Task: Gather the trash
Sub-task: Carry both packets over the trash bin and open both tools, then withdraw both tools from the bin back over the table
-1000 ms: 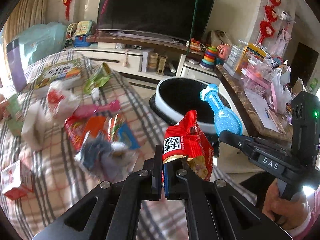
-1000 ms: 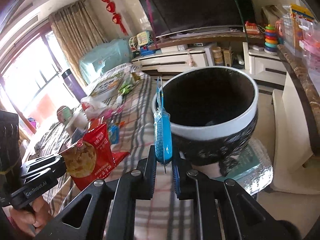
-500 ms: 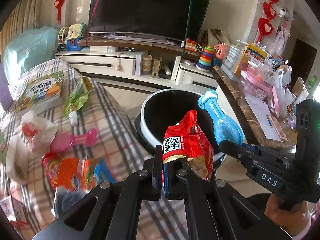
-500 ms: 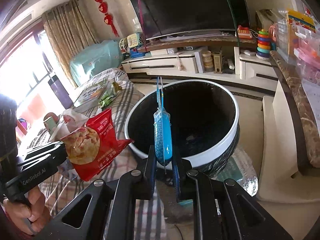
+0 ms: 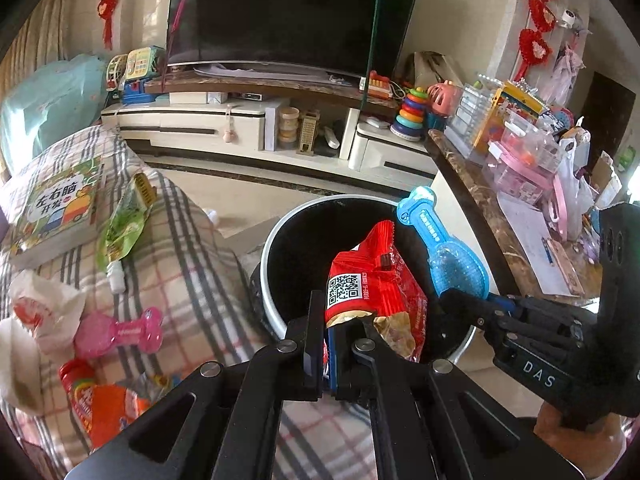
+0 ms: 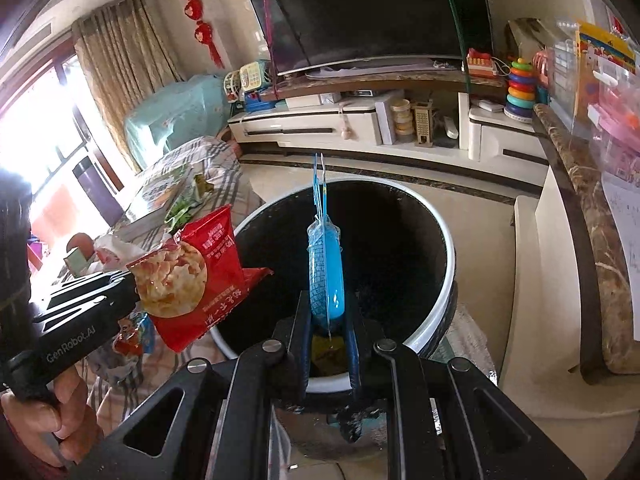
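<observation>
My left gripper [image 5: 329,350] is shut on a red snack bag [image 5: 374,280] and holds it over the near rim of the round black bin with a white rim [image 5: 276,248]. My right gripper [image 6: 327,322] is shut on a blue bone-shaped package [image 6: 326,272] and holds it above the bin's open mouth [image 6: 448,256]. In the left wrist view the blue package [image 5: 444,252] stands just right of the red bag. In the right wrist view the red bag [image 6: 196,276] hangs at the bin's left edge.
The plaid bed [image 5: 188,240] left of the bin carries a book [image 5: 56,208], a green pouch [image 5: 124,220], a pink bone package [image 5: 120,332], white tissue [image 5: 44,312] and orange wrappers [image 5: 100,400]. A marble counter [image 5: 480,208] with clutter stands right. A TV stand [image 5: 248,124] is beyond.
Both grippers have moved forward over the bin with their loads. The bin now sits closer and lower in both views, and the bed's litter has slid left.
</observation>
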{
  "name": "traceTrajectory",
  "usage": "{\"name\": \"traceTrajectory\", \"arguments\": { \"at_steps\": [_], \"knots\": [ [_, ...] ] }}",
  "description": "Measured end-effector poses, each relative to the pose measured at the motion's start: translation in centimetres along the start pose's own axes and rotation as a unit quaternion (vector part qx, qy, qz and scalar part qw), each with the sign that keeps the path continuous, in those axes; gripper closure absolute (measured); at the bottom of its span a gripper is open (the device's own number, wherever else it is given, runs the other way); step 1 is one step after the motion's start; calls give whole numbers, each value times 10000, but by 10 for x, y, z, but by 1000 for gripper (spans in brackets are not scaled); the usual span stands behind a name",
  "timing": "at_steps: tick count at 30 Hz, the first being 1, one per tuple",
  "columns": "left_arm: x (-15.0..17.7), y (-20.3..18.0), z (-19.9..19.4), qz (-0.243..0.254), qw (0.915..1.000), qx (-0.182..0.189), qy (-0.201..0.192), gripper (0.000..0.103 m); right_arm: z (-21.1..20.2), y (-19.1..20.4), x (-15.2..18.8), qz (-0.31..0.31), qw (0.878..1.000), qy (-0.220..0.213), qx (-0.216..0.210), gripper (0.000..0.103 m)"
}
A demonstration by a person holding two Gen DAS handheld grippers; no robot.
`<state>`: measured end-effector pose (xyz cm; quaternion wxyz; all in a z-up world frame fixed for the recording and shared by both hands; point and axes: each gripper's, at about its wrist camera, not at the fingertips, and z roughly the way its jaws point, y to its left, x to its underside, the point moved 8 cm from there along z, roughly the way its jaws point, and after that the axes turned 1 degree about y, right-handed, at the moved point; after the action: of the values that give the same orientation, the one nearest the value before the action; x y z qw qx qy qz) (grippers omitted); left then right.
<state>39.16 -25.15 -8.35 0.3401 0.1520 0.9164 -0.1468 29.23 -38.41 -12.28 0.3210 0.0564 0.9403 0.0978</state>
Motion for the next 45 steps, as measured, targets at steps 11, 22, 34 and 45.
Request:
{"name": "traceTrajectory", "arguments": {
  "at_steps": [11, 22, 34, 45],
  "knots": [
    [-6, 0, 28, -94, 9997, 13, 208, 65, 13, -16, -6, 94, 9998, 94, 112, 86],
    [17, 8, -4, -294, 9996, -28, 26, 38, 1, -19, -8, 340, 9994, -116, 28, 49],
    [72, 30, -74, -564, 9982, -61, -179, 33, -25, 18, 20, 490, 9979, -353, -241, 6],
    [123, 61, -132, -866, 9956, -263, -247, 31, -35, 62, 54, 374, 9973, -258, -577, 5]
  ]
}}
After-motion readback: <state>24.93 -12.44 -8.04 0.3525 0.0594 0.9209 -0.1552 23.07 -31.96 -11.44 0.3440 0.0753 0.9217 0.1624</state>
